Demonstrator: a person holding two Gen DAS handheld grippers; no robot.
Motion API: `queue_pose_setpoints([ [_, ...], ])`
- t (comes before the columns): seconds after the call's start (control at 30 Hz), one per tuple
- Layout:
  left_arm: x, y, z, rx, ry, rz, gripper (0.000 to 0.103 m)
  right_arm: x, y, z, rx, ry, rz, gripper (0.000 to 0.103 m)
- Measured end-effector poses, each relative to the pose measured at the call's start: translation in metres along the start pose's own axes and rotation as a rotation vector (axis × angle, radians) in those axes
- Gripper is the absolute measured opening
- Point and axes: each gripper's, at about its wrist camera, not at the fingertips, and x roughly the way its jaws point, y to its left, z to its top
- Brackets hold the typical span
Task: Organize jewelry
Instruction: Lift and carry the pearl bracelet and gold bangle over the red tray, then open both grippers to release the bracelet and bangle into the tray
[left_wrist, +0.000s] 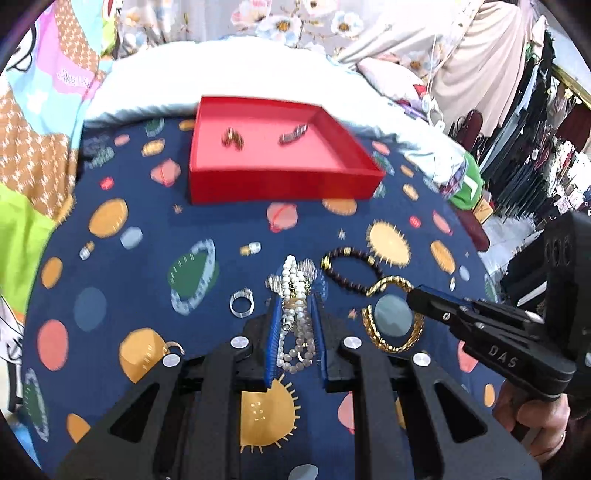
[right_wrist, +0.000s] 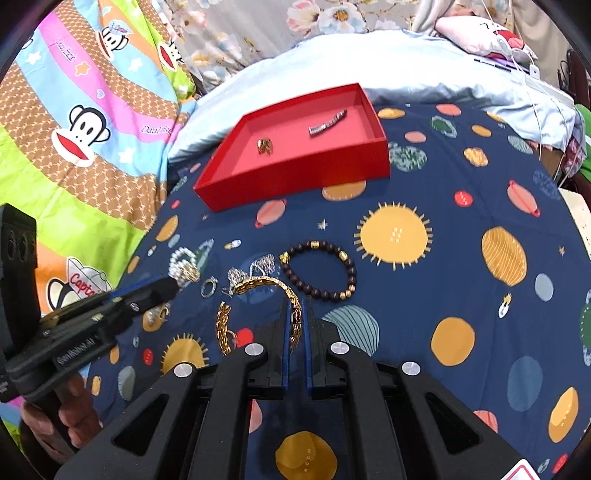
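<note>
A: Both hands are loaded. The left gripper (left_wrist: 295, 314) has its blue pads pinched on the pearls (left_wrist: 293, 295), strands bunched and dangling between the fingers.

B: And the right gripper (right_wrist: 295, 325)?

A: Clamped almost fully together on the gold chain (right_wrist: 258, 286), which loops out to the left of the fingers. It's a thin thing, so the tongs have to go nearly closed to keep it.

B: Where's it all headed?

A: My guess is the red tray (left_wrist: 207, 155) at the far side of the bedspread (left_wrist: 122, 177). A small gold piece (left_wrist: 232, 138) and a silver bar (left_wrist: 293, 133) already lie in it, well apart, so there's room.

B: What's left on the cloth?

A: The dark bead bracelet (right_wrist: 321, 269), just beyond the chain. A clear ring (left_wrist: 242, 303) lies left of the pearls, with a silvery tangle (right_wrist: 255, 267) near it.

B: Any risk?

A: The pearls hang loose; a strand could slip out on the way.
</note>
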Motion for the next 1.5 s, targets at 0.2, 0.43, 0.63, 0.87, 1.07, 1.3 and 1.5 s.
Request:
queue_pose_setpoints([
  [0.2,-0.021,-0.001,0.030,0.010,-0.069,0.019,0.016,-0.014,-0.003,0.020,0.002,-0.044,0.033,0.005],
  [0.43,-0.015,0.004,0.077,0.028,-0.134,0.070,0.016,-0.019,-0.007,0.073,-0.038,-0.131,0.015,0.005],
  [0.63,0.018,0.014,0.118,0.023,-0.142,0.094,0.016,0.005,-0.017,0.130,-0.037,-0.160,0.014,0.005],
  [0.87,0.071,0.025,0.151,0.009,-0.104,0.113,0.016,0.061,-0.029,0.179,0.004,-0.109,0.027,0.005],
  [1.07,0.113,0.041,0.161,-0.024,-0.049,0.133,0.016,0.111,-0.035,0.195,-0.003,-0.046,-0.018,0.005],
  [1.3,0.138,0.053,0.160,-0.038,-0.003,0.152,0.016,0.147,-0.042,0.200,-0.018,0.008,-0.069,0.005],
  [1.5,0.145,0.061,0.160,-0.055,0.009,0.166,0.016,0.156,-0.044,0.201,-0.036,-0.001,-0.102,0.009],
])
